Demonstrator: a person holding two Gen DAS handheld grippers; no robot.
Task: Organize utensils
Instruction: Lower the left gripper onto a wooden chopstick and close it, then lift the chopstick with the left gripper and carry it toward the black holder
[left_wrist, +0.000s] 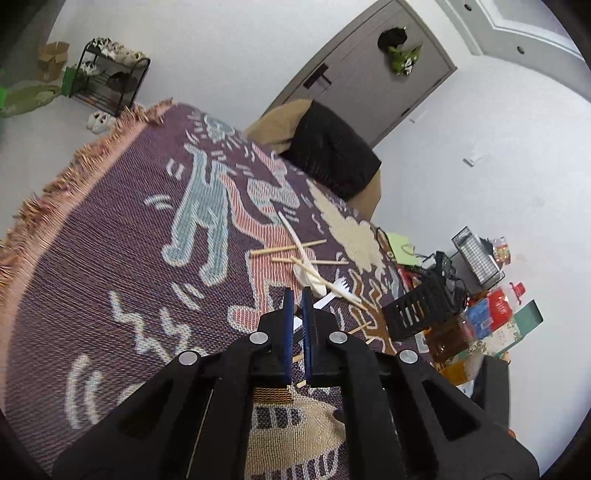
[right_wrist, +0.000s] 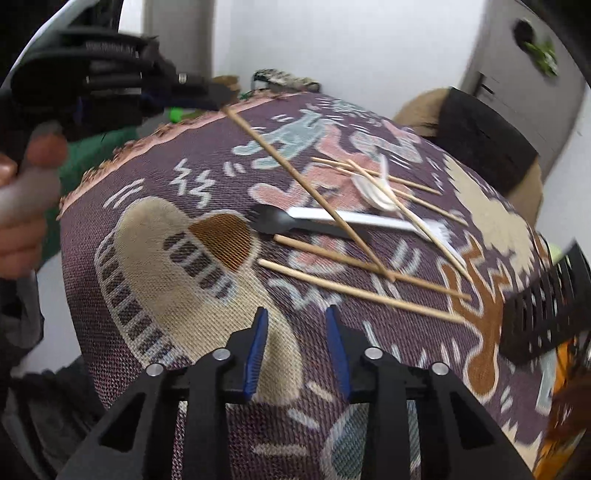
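Utensils lie scattered on a patterned woven cloth (right_wrist: 184, 229): a black spork (right_wrist: 280, 221), a white fork (right_wrist: 373, 218), a white spoon (right_wrist: 373, 192) and several wooden chopsticks (right_wrist: 354, 291). My left gripper (right_wrist: 221, 101) is shut on one chopstick (right_wrist: 306, 188), held slanting above the pile. In the left wrist view its blue fingers (left_wrist: 298, 299) stand nearly together, and the pile (left_wrist: 310, 266) lies beyond them. My right gripper (right_wrist: 297, 314) is open and empty, hovering over the cloth in front of the chopsticks.
A black slotted utensil holder (right_wrist: 546, 310) stands at the cloth's right edge; it also shows in the left wrist view (left_wrist: 417, 310). A black cushion on a tan one (left_wrist: 328, 151) lies at the far end. Packages and a wire basket (left_wrist: 480, 258) clutter the floor on the right.
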